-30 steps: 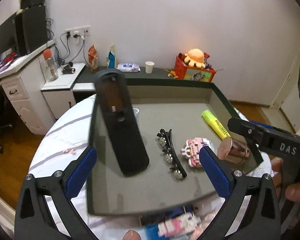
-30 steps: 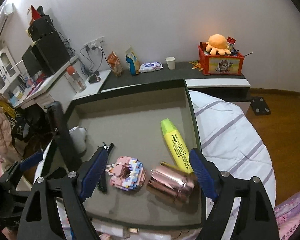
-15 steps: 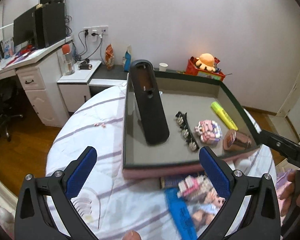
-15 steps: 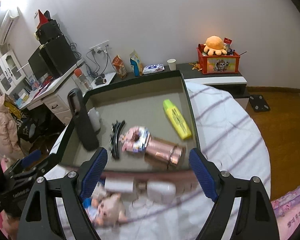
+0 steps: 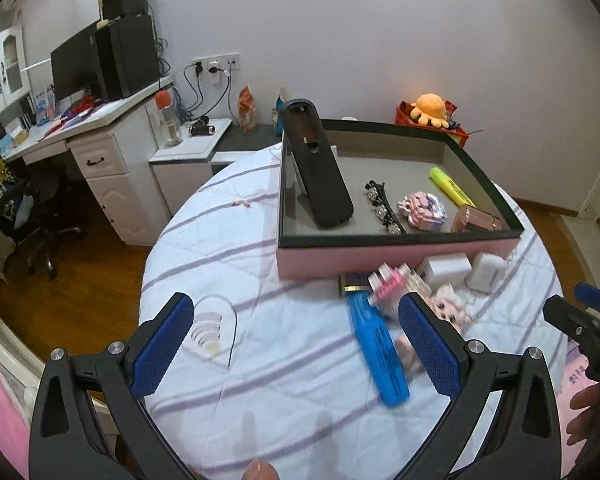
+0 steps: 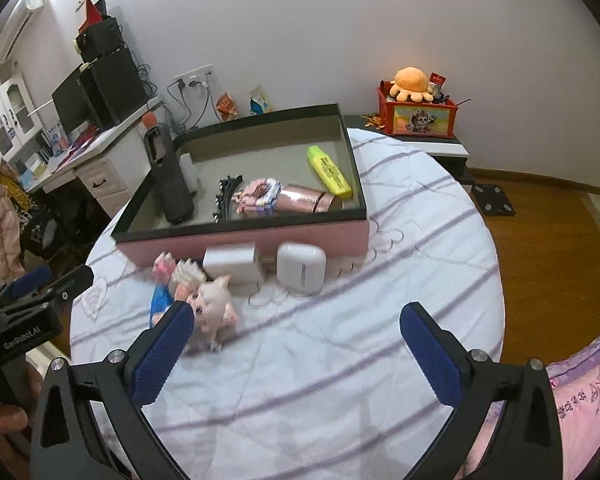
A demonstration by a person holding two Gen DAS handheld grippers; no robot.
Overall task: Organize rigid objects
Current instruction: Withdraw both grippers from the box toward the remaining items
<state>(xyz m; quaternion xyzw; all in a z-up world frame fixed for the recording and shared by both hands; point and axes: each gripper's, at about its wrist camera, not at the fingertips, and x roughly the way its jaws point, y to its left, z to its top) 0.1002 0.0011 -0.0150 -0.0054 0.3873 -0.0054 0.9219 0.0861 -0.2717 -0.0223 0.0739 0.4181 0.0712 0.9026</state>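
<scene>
The left tongs [image 5: 296, 340] and the right tongs [image 6: 296, 344] are both being held wide open with nothing between the blue pads, above the striped white cloth of the round desk [image 6: 400, 248]. Bare cloth is lying in front of each; the desk's curved edge is seen dropping off to wooden floor on the right.

A shallow pink-sided tray [image 6: 300, 236] is resting at the far side of the desk. Inside it are being kept a black remote control [image 5: 320, 176] leaning on the left wall, a black hair clip [image 5: 382, 206], a pink block figure [image 5: 422, 208], a rose-gold tube [image 6: 308, 202] and a yellow highlighter [image 6: 329, 171].

Just in front of the tray, a white charger block [image 6: 232, 262], a white earbud case [image 6: 301, 266], a small pink doll [image 6: 212, 308] and a blue marker [image 5: 378, 356] are lying close together.

"GenRobot.AI" is readable on the left tool in the right wrist view.
</scene>
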